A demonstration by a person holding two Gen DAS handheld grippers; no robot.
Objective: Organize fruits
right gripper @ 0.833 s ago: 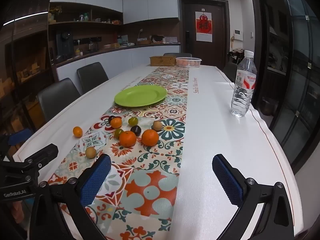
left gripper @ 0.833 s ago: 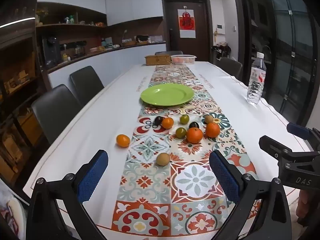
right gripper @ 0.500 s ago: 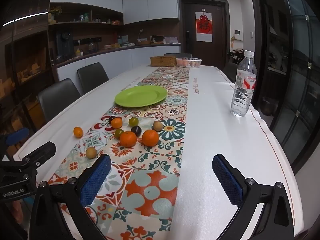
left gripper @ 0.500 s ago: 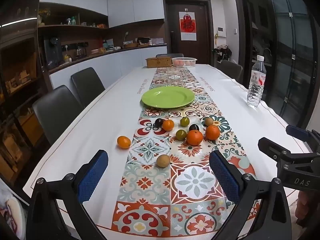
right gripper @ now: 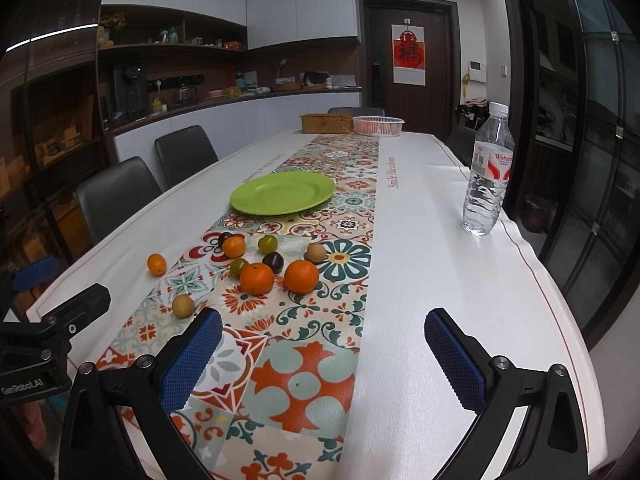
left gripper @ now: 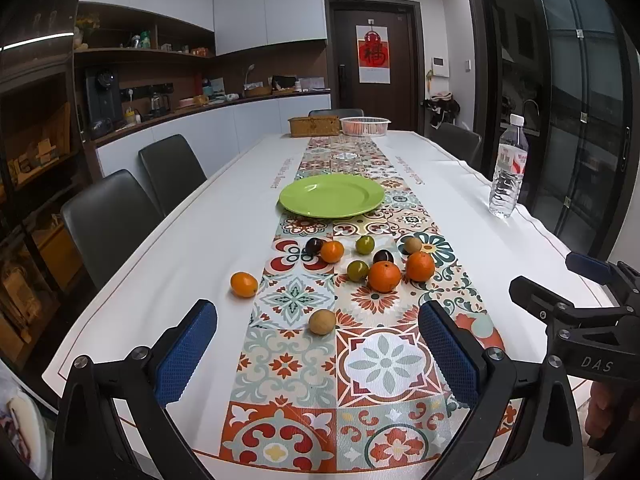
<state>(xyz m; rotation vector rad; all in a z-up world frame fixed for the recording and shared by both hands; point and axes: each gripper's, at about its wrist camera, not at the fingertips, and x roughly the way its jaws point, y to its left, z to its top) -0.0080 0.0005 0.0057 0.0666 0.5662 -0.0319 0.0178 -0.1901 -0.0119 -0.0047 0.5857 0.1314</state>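
Several small fruits lie on the patterned table runner (left gripper: 384, 364): two oranges (left gripper: 384, 277) (right gripper: 301, 276), smaller orange, green and dark ones, and a tan fruit (left gripper: 322, 321) (right gripper: 183, 305) nearest me. One small orange (left gripper: 244, 284) lies on the white cloth to the left. An empty green plate (left gripper: 332, 195) (right gripper: 283, 192) sits beyond them. My left gripper (left gripper: 316, 356) is open and empty, above the table's near end, short of the tan fruit. My right gripper (right gripper: 320, 360) is open and empty, to the right of the fruits.
A water bottle (left gripper: 508, 172) (right gripper: 488, 170) stands near the table's right edge. A wicker box (left gripper: 314, 126) and a pink basket (left gripper: 365, 125) sit at the far end. Dark chairs (left gripper: 108, 220) line the left side. The right gripper also shows in the left wrist view (left gripper: 592, 320).
The left gripper's view has tilted up slightly; the fruits sit a little lower in its frame. The right gripper has barely moved. Both stay open.
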